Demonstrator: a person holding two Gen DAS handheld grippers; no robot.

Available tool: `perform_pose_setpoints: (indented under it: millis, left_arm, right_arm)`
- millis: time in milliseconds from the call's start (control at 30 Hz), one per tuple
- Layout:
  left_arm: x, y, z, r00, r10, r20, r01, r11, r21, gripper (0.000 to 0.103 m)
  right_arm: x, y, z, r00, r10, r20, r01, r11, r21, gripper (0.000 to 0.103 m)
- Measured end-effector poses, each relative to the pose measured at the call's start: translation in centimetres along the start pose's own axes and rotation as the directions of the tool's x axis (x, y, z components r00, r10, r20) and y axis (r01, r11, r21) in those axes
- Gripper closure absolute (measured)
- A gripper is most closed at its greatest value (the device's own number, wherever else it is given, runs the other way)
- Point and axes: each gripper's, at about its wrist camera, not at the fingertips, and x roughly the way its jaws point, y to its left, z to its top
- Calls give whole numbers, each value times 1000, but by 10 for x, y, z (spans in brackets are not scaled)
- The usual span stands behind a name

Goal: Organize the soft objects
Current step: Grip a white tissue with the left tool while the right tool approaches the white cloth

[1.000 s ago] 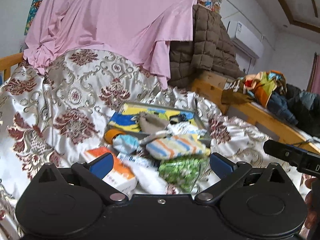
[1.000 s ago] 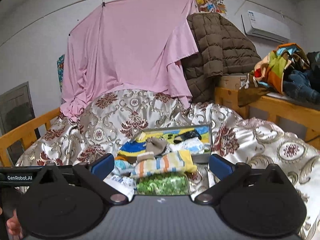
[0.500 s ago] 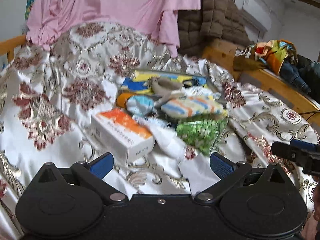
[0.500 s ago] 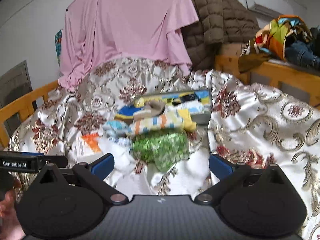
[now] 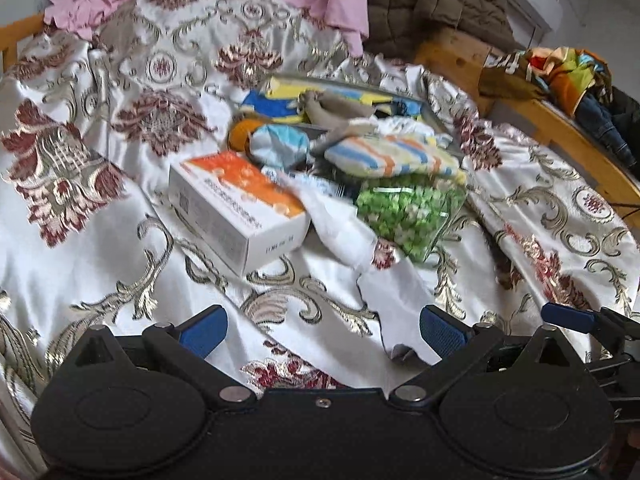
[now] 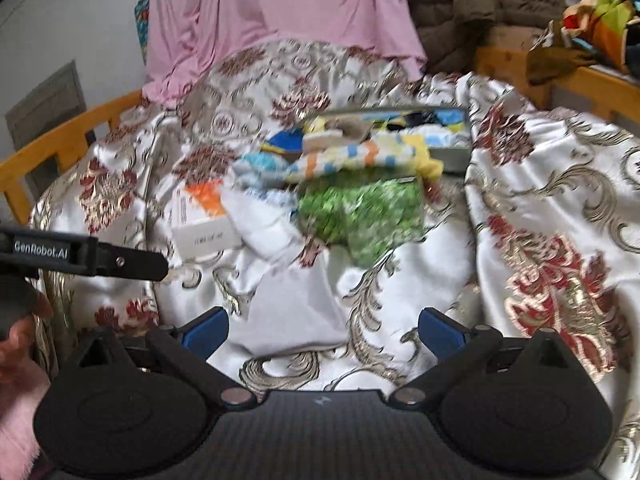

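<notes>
A heap of soft things lies mid-bed: a striped cloth, a green patterned bag, a white cloth, a grey sock and a pale blue bundle. An orange-and-white box sits at the heap's left. Behind it lies an open tin tray with blue and yellow contents. My left gripper and right gripper both stand open and empty, short of the heap, over the bedspread.
A floral satin bedspread covers the bed. Pink cloth and a brown quilted jacket hang behind. A wooden rail runs on the left; a wooden bench with colourful clothes stands at right. A hand holds the left gripper.
Both views have tipped downward and drawn nearer the bed, so the heap now sits higher in frame and looks larger. Both grippers stayed open. The objects have not moved.
</notes>
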Motion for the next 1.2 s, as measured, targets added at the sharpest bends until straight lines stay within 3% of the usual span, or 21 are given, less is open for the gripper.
perform_pose_setpoints:
  millis: [167,467,600,767,867,1000,1100,1200]
  left_arm:
    - [12,2,-1,999,12,-50,-13,1000,-24,1]
    - [15,6,9,998,35,-49,-37,999,-39,1]
    - [18,-1,22,997,72,-27,-71,997,39,1]
    - [27,-18,44,998,66,-10,-63,982,179,1]
    - [37,-32,58,997,79,8,-77,940,333,1]
    - [59,-49,73,995,102,2,-87,832,547,1]
    - [78,-59,79,993,110,-41,-60,774,630,1]
    - [93,-66,79,991,98,-91,-12,741,671,1]
  right_arm:
    - [14,1,-1,998,39,-43,-39,999,9,0]
    - [40,-5,8,994,94,-52,-93,995,29,0]
    - [47,-7,17,992,120,-42,-120,993,1,0]
    - [59,-12,24,982,175,-71,-177,984,-24,0]
    - [65,-12,24,977,190,-94,-194,980,-31,0]
    - [69,-11,23,974,197,-112,-201,979,-31,0]
    - [72,-9,22,973,198,-122,-203,979,-28,0]
    - [74,-9,20,973,188,-131,-194,980,-32,0]
